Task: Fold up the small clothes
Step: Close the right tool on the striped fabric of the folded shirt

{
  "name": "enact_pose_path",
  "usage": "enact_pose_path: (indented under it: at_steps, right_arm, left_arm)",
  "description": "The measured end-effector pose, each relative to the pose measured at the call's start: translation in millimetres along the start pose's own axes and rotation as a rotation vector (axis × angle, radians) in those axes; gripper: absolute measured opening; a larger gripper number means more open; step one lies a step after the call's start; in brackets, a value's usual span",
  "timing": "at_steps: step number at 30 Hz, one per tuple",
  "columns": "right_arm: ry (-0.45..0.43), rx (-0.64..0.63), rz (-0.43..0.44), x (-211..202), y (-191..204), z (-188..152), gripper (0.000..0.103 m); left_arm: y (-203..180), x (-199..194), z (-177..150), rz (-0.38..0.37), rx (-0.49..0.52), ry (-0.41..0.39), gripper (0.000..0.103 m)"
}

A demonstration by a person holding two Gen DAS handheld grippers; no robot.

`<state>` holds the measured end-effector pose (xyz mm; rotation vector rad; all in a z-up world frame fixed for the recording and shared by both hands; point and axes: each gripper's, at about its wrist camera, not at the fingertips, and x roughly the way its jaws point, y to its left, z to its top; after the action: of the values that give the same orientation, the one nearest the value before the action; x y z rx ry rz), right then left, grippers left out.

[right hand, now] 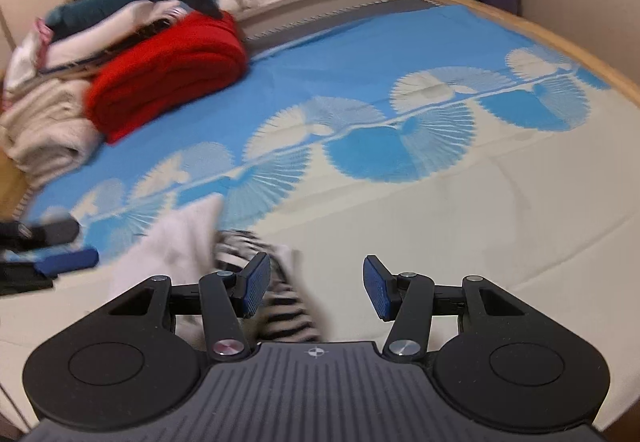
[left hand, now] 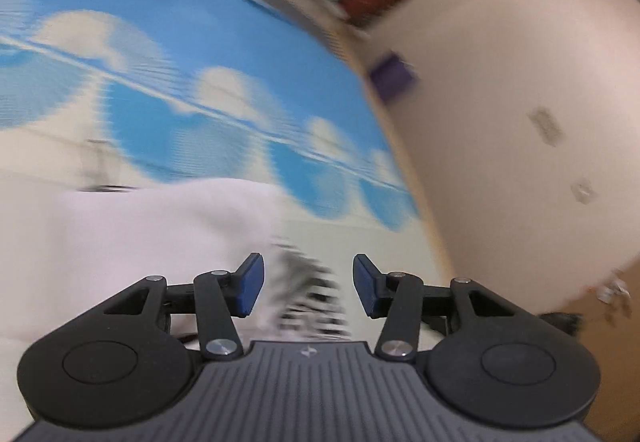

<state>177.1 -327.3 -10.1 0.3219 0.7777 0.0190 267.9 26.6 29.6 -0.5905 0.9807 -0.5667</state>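
A small white garment (right hand: 176, 238) with a black-and-white striped part (right hand: 288, 306) lies crumpled on the bed (right hand: 520, 202), just ahead of the right claw (right hand: 316, 288) and slightly to its left. One such garment shows. Both claws stand apart, gripping nothing; the left claw (left hand: 308, 288) hovers over the same blurred cloth. One folded red blanket (right hand: 168, 70) lies far ahead-left.

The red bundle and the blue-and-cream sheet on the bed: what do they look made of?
Red bundle: seemingly thick fleece or knit, matte, with soft rounded folds. Blue-and-cream sheet: probably thin woven cotton, matte, lying flat with faint creases.
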Motion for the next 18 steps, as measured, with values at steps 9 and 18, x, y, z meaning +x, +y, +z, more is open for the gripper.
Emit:
enact_pose_path:
  at_steps: [9, 18]
  right_arm:
    - [0.200, -0.103, 0.229, 31.7, 66.6, -22.1, 0.064]
    - [0.077, -0.071, 0.319, -10.1, 40.7, -11.1, 0.007]
  left_arm:
    - [41.6, -38.2, -6.8, 0.177, 0.062, 0.037, 0.053]
    - [37.7, -40.8, -18.7, 0.228, 0.141, 0.109, 0.053]
